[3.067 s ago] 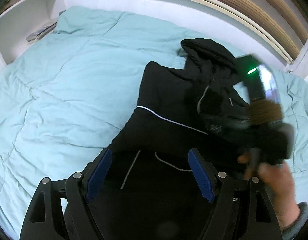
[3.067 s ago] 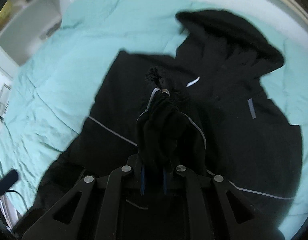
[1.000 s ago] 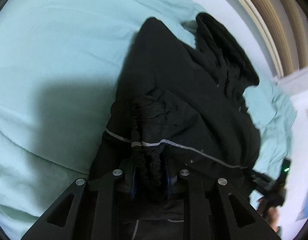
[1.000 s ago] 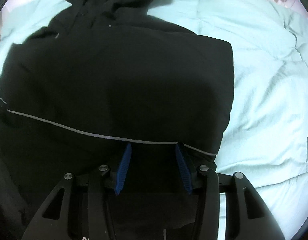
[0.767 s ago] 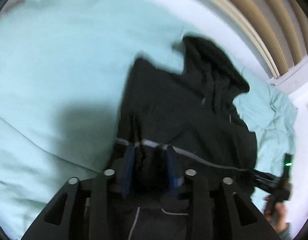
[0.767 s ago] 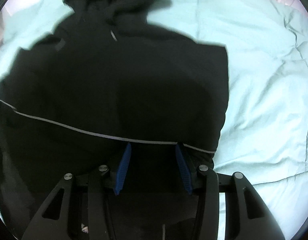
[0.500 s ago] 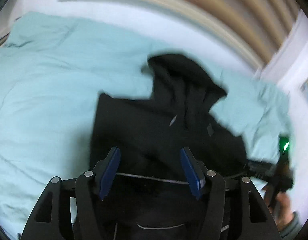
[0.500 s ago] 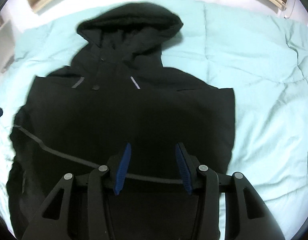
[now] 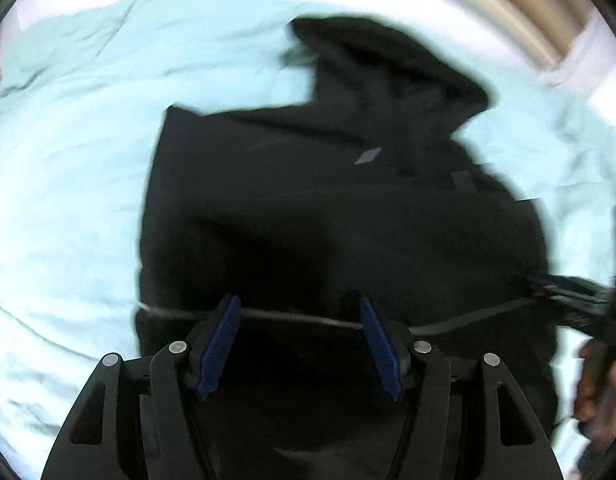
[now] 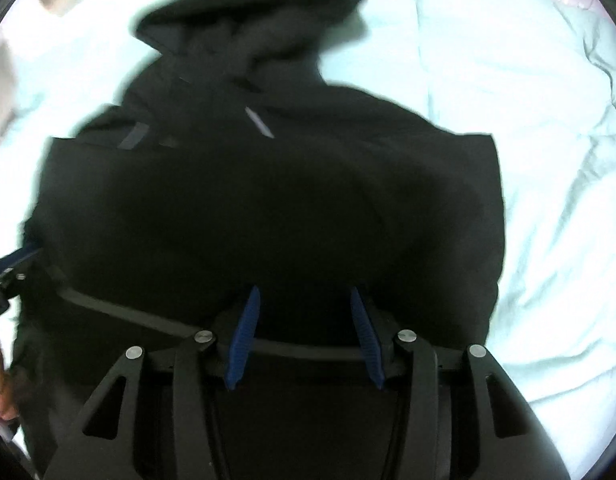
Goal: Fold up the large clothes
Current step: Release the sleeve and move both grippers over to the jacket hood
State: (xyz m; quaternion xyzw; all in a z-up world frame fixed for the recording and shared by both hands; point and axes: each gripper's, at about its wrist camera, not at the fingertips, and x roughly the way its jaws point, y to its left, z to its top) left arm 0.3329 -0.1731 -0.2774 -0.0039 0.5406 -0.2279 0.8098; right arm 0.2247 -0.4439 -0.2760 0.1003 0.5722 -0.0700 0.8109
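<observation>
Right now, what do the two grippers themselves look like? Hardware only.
Both match. The left gripper and right gripper each have a matte black frame of angular linkage arms with triangular cutouts and round silver pivot screws. Each of the fingers carries a ribbed blue pad on its inner face. No cables or markings are legible. A bare hand shows at the left view's edge.

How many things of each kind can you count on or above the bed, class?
Black hooded jacket: 1
Pale blue duvet: 1
Tongs, left tongs and right tongs, both open: 2
Total: 4
</observation>
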